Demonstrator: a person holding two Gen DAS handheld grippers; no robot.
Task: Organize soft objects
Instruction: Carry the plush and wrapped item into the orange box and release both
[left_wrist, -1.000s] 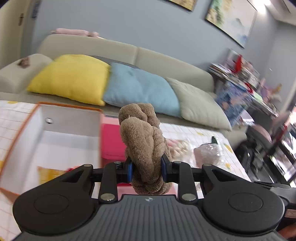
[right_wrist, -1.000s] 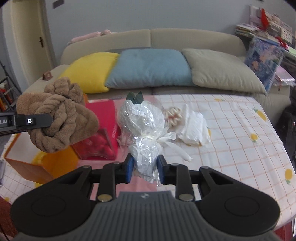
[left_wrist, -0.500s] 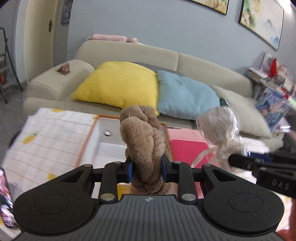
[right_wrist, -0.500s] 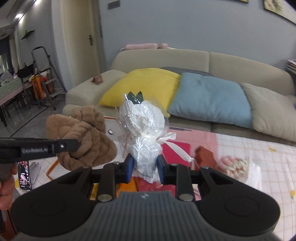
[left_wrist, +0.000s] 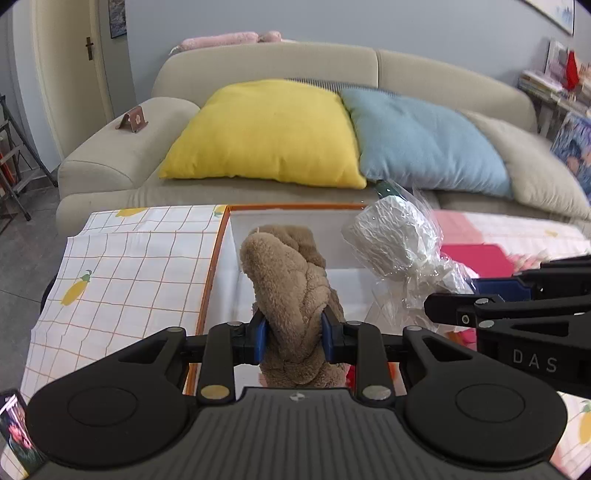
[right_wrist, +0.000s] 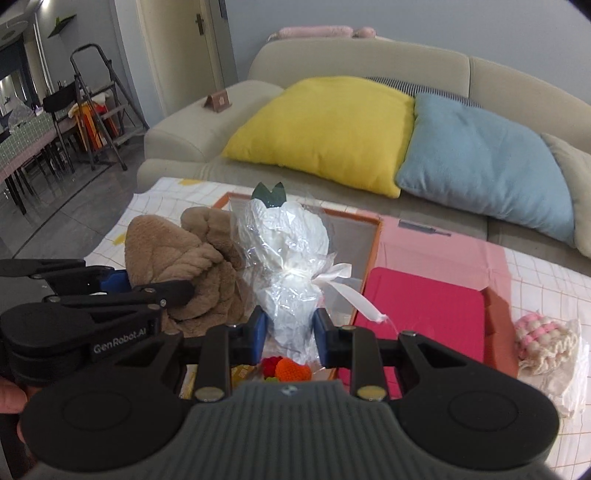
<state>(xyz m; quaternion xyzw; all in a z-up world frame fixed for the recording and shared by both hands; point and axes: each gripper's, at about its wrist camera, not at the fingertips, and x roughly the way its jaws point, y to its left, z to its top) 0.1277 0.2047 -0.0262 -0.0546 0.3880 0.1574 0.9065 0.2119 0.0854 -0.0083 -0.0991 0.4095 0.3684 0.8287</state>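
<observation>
My left gripper (left_wrist: 294, 338) is shut on a brown plush knot (left_wrist: 291, 291), held above the orange-rimmed white box (left_wrist: 218, 254). My right gripper (right_wrist: 289, 334) is shut on a white soft item wrapped in clear cellophane with a ribbon (right_wrist: 291, 254), hanging just to the right of the plush knot (right_wrist: 184, 266) over the same box (right_wrist: 373, 240). In the left wrist view the wrapped item (left_wrist: 399, 247) and the right gripper's fingers (left_wrist: 491, 306) come in from the right. Small knitted red and orange pieces (right_wrist: 286, 367) lie in the box below.
A red lid or tray (right_wrist: 424, 317) lies right of the box on the checked tablecloth (left_wrist: 129, 269). A pink-and-cream knitted piece (right_wrist: 543, 336) rests at the far right. Behind stands a sofa with yellow (left_wrist: 269, 133) and blue (left_wrist: 424, 140) cushions. A phone (left_wrist: 16, 432) sits at lower left.
Both grippers have swung left with their loads, from over the red tray and tablecloth to above the white box. The wrapped item now hangs close beside the plush knot. Neither grip changed.
</observation>
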